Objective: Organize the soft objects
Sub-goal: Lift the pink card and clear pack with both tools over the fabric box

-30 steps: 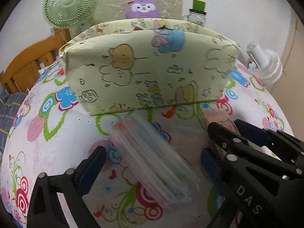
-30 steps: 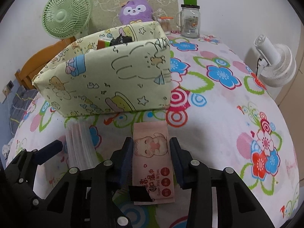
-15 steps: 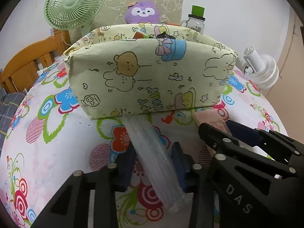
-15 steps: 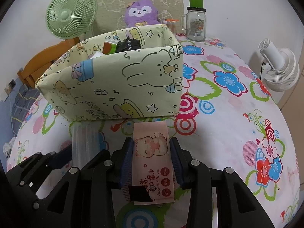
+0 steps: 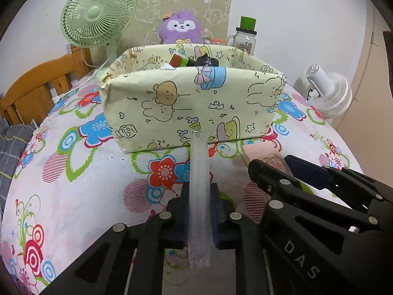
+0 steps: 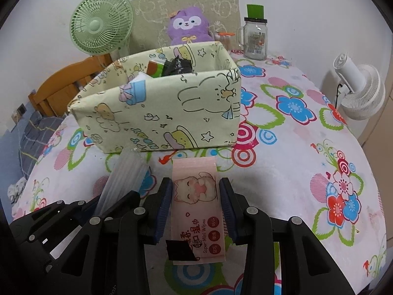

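Wipes pack (image 6: 197, 211) and clear packet (image 5: 199, 196), each clamped lengthwise in right claw (image 6: 196, 211) and left claw (image 5: 200, 217), point at the fabric bin (image 5: 191, 105) straight ahead.

You can read "Super Mini Wipes" on the pink wipes pack (image 6: 198, 215), next to some Chinese characters I can't make out. "DAS" is printed on the right gripper (image 5: 280, 164) body.

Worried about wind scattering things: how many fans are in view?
2: a green fan behind the box's left corner, and a white fan off the table's right edge.
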A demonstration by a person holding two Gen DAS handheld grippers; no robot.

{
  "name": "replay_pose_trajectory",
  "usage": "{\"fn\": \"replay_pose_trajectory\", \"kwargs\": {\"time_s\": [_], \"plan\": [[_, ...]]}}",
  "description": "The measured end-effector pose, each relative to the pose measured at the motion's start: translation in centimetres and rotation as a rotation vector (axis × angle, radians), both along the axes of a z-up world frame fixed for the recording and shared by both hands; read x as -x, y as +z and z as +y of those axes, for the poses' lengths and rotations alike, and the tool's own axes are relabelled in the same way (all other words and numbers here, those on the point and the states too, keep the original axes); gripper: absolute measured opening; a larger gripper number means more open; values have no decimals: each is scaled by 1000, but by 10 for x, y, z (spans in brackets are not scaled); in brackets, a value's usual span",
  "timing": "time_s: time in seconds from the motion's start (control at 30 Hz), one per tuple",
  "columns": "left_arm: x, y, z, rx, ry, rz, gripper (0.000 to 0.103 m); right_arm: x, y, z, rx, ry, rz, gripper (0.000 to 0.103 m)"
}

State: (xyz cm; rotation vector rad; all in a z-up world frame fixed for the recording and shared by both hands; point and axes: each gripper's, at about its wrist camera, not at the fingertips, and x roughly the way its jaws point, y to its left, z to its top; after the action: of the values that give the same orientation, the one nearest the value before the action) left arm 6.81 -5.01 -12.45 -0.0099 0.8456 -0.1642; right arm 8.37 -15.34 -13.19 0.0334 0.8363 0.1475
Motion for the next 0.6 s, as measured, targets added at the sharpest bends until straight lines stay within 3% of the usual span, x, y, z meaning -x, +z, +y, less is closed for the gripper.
{"fn": "replay_pose_trajectory", "kwargs": {"time_s": [0.6], "plan": [[28, 40, 4, -16, 2, -101, 12, 30, 39, 5, -19, 12, -100, 43]]}}
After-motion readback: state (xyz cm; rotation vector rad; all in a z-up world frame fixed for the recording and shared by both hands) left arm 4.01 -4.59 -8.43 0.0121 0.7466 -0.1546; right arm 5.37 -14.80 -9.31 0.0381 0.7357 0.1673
